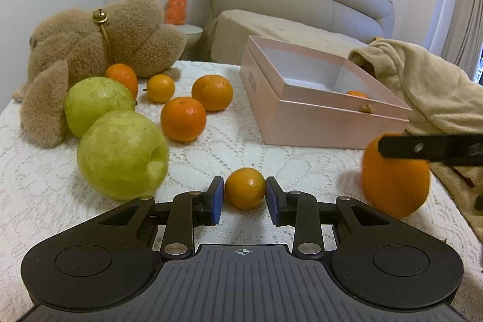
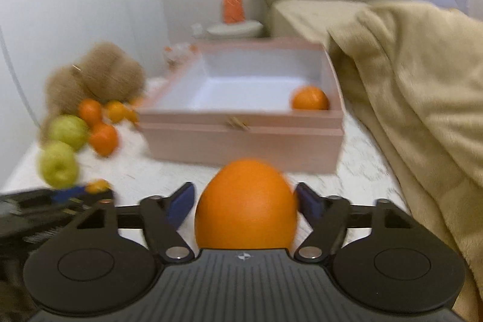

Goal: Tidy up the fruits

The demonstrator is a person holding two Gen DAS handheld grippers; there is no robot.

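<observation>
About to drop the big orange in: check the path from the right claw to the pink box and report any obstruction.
Nothing visible blocks it. The right claw brackets the big orange, and only bare tablecloth lies before the pink box. The box's near wall must be cleared; one orange sits inside, far right.

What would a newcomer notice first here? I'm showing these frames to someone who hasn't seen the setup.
Probably the large orange between the right gripper jaws, facing the pink box that already holds one orange. Next, the small mandarin between the left gripper jaws, and two green guavas beside it.
</observation>
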